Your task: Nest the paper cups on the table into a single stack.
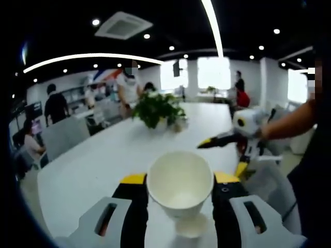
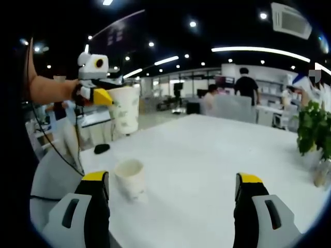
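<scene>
My left gripper (image 1: 180, 179) is shut on a white paper cup (image 1: 180, 191), whose open mouth faces the camera. Just below the cup lies a small round white shape (image 1: 191, 226); I cannot tell what it is. In the right gripper view the left gripper (image 2: 95, 94) holds that cup (image 2: 124, 109) in the air at the left, above the white table (image 2: 207, 150). A second paper cup (image 2: 130, 179) stands upright on the table, close to the left jaw of my right gripper (image 2: 172, 182), which is wide open and holds nothing. The right gripper (image 1: 223, 155) also reaches in over the table's right side.
A potted green plant (image 1: 157, 109) stands mid-table, also seen at the right edge (image 2: 313, 129). A small black object (image 2: 102, 149) lies near the table's left edge. Grey chairs (image 1: 62, 137) and several people stand around the office behind the table (image 1: 98, 165).
</scene>
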A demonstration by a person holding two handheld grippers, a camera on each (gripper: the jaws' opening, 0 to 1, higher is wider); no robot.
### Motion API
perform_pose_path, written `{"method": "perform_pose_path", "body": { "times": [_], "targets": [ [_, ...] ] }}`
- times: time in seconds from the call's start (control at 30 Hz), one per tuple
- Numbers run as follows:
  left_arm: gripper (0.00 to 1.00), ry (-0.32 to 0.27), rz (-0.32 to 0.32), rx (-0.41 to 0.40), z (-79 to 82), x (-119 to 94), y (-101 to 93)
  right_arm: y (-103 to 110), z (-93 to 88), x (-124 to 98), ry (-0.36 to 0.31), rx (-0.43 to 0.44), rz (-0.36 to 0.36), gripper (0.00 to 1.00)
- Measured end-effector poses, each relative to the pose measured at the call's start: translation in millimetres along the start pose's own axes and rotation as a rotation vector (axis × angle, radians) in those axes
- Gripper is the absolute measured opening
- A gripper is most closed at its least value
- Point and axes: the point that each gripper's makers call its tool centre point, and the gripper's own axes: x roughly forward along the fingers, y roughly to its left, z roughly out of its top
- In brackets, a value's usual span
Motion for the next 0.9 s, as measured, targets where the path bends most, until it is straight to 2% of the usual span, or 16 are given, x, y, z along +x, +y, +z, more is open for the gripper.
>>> {"method": "perform_pose_path", "body": {
  "times": [0.33, 0.9],
  "targets": [
    [0.46, -0.008, -0.021, 0.004, 2.3, -2.2, -22.4, 0.5, -2.6, 1.4, 0.007, 0.003, 0.005, 1.0],
    [0.46, -0.008, -0.02, 0.009, 2.8, 0.2, -18.1, 0.9, -3.8, 3.7, 0.011, -0.002, 0.011, 1.0]
  ]
}}
